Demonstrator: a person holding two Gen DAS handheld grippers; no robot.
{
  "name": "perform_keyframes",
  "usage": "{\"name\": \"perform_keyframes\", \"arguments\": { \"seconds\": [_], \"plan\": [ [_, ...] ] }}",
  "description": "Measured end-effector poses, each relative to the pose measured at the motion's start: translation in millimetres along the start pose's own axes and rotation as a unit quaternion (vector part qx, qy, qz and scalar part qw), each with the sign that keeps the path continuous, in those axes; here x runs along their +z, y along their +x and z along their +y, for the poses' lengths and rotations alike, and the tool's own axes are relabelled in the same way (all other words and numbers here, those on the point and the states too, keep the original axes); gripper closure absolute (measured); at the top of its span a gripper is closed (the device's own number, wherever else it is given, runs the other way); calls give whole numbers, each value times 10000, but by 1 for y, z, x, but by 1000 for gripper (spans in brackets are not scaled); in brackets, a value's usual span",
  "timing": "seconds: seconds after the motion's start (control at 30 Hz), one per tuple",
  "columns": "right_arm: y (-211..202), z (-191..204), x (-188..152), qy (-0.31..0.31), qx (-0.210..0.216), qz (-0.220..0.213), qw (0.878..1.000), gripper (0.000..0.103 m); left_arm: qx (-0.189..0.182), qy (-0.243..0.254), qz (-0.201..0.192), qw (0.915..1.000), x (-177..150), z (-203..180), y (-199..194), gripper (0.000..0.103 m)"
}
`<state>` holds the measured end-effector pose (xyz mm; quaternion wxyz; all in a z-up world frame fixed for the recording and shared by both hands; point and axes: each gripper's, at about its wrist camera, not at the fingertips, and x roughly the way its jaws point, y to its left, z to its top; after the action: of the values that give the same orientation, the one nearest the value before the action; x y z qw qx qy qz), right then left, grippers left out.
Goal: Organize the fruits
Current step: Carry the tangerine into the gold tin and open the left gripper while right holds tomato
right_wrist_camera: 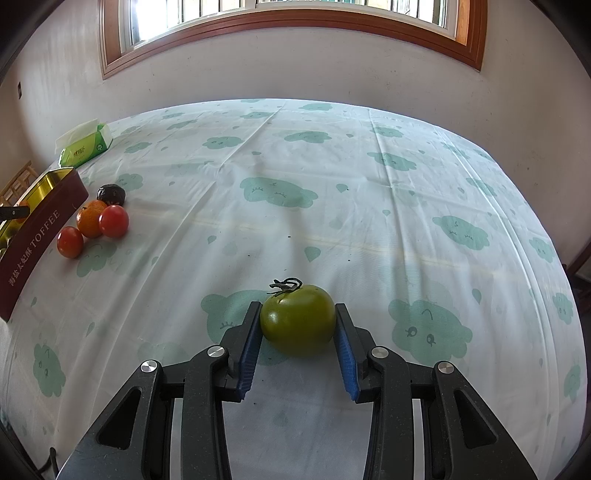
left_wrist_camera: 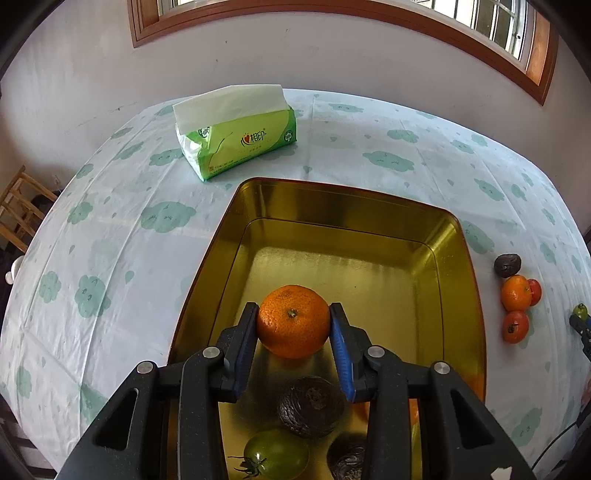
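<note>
Closest to the left wrist cam is the left gripper (left_wrist_camera: 293, 317), and its two blue pads are clamped on a mandarin (left_wrist_camera: 293, 320), one pad on each side, stem facing up. It's held over the open gold tin (left_wrist_camera: 463, 258), above the near half of it. Under the fingers, already lying in the tin: a green tomato (left_wrist_camera: 276, 455) with its dried stem, a wrinkly dark passion fruit (left_wrist_camera: 311, 406) just behind it, another dark one (left_wrist_camera: 347, 461) partly hidden by the gripper, and a sliver of something orange (left_wrist_camera: 413, 410) peeking out behind the right finger, can't tell what exactly.

Right gripper (right_wrist_camera: 298, 319) is doing the same thing with a second green tomato (right_wrist_camera: 297, 319): pads tight against both sides, curly stem on top, cloud-print tablecloth (right_wrist_camera: 369, 192) underneath. Can't tell if it's resting on the cloth or lifted a bit.

Still out on the cloth just beside the tin's red TOFFEE side: a small cluster of a loose mandarin (right_wrist_camera: 89, 218), two red tomatoes (right_wrist_camera: 113, 220) (right_wrist_camera: 69, 242) and one more passion fruit (right_wrist_camera: 111, 194), all touching or nearly so. Green tissue pack (left_wrist_camera: 236, 136) sits past the far end of the tin, near the wall under the window (right_wrist_camera: 288, 14).
</note>
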<state>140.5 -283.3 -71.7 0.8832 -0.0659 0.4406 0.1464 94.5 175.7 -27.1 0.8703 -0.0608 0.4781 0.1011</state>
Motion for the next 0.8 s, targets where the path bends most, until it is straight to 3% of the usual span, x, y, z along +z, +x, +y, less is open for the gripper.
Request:
{"name": "perform_keyframes", "arguments": {
  "seconds": [0.8],
  "plan": [
    [0,-1,0,4,12,4,10000,62,43,123,276,9995,-13,4,15,68]
  ]
}}
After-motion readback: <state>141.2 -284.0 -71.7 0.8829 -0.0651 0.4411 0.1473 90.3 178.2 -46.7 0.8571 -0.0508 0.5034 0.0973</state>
